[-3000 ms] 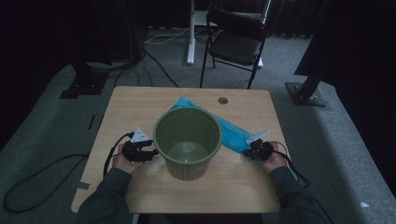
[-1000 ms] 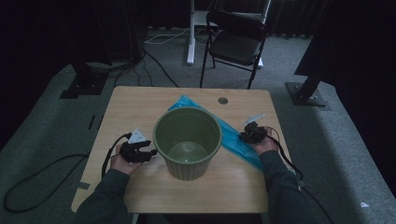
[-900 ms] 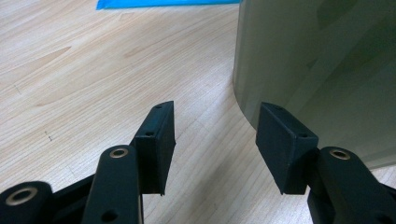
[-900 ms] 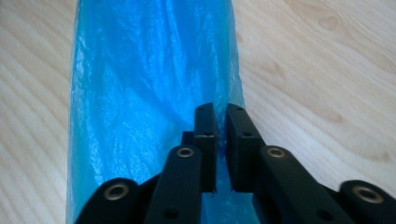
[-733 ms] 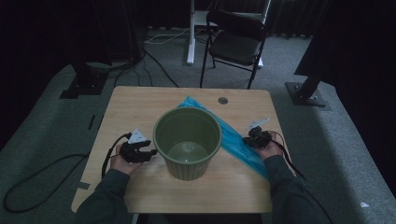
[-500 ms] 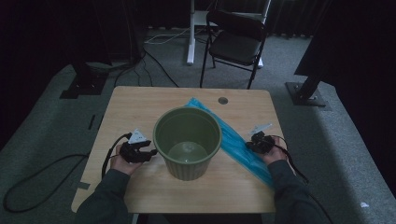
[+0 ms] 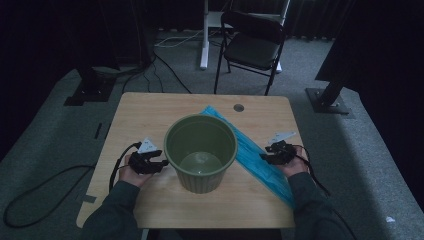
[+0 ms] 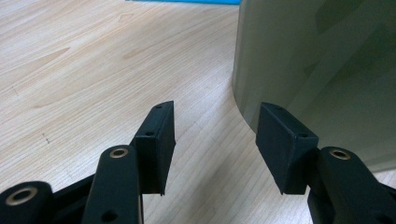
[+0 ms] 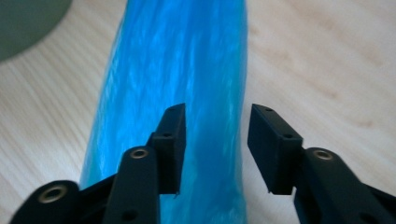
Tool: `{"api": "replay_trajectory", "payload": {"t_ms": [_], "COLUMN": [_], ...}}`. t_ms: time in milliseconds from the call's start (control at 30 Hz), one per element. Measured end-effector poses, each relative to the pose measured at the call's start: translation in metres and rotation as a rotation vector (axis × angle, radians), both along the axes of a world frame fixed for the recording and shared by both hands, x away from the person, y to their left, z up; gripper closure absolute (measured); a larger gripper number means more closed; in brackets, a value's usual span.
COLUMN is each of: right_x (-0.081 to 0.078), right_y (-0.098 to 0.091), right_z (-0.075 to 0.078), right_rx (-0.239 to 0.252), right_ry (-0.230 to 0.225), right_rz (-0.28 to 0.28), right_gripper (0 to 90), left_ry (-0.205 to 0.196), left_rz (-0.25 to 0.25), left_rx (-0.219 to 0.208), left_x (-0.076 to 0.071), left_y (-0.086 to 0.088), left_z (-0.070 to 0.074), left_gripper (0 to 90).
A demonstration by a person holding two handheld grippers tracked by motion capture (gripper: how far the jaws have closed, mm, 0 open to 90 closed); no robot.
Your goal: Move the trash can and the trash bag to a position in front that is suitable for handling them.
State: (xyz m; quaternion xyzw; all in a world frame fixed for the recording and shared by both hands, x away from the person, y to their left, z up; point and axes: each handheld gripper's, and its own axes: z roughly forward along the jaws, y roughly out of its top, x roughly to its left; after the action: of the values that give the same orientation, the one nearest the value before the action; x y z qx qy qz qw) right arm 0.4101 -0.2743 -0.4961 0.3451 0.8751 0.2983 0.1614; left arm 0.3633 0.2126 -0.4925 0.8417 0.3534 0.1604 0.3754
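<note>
Green bucket [image 7: 201, 153] upright at centre of the wooden counter [image 7: 150, 112]. Blue plastic bag [image 7: 260, 162] flat on the counter, running from behind the bucket toward the near right edge. Right tongs [image 7: 265, 156] over the bag's edge, jaws just opened, apart, nothing pinched between them. Left tongs [image 7: 162, 164] just beside the bucket's left wall, jaws apart, empty, over bare wood.

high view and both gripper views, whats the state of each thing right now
green bucket: upright on the table, looks empty
blue plastic bag: flat on the table, partly behind the bucket, not gripped
left gripper: open, beside the bucket wall
right gripper: open over the bag's edge, jaws just opened
folding chair: unfolded, empty
</note>
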Motion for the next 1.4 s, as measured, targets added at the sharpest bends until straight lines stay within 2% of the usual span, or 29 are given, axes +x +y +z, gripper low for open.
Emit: {"api": "replay_trajectory", "payload": {"t_ms": [133, 233, 433, 633, 1400], "right_x": [0.004, 0.007, 0.013, 0.017, 0.027], "right_y": [0.006, 0.014, 0.034, 0.046, 0.051], "right_z": [0.012, 0.017, 0.018, 0.018, 0.007], "right_rx": [0.026, 0.038, 0.004, -0.014, -0.019], "right_ry": [-0.038, -0.045, -0.052, -0.048, -0.029], "right_rz": [0.008, 0.016, 0.055, 0.066, 0.037], "right_gripper": [52.5, 52.0, 52.2, 52.1, 49.0], "left_ry": [0.002, 0.002, -0.002, -0.004, -0.004], "left_rz": [-0.002, 0.003, 0.000, -0.003, 0.000], "left_rx": [0.003, -0.001, -0.009, -0.010, -0.008], "left_x": [0.000, -0.001, -0.001, 0.000, -0.002], "left_y": [0.000, 0.001, 0.001, 0.002, 0.003], "left_z": [0.000, 0.000, 0.000, 0.000, 0.000], "left_gripper": [47.1, 46.9, 46.9, 46.9, 46.9]}}
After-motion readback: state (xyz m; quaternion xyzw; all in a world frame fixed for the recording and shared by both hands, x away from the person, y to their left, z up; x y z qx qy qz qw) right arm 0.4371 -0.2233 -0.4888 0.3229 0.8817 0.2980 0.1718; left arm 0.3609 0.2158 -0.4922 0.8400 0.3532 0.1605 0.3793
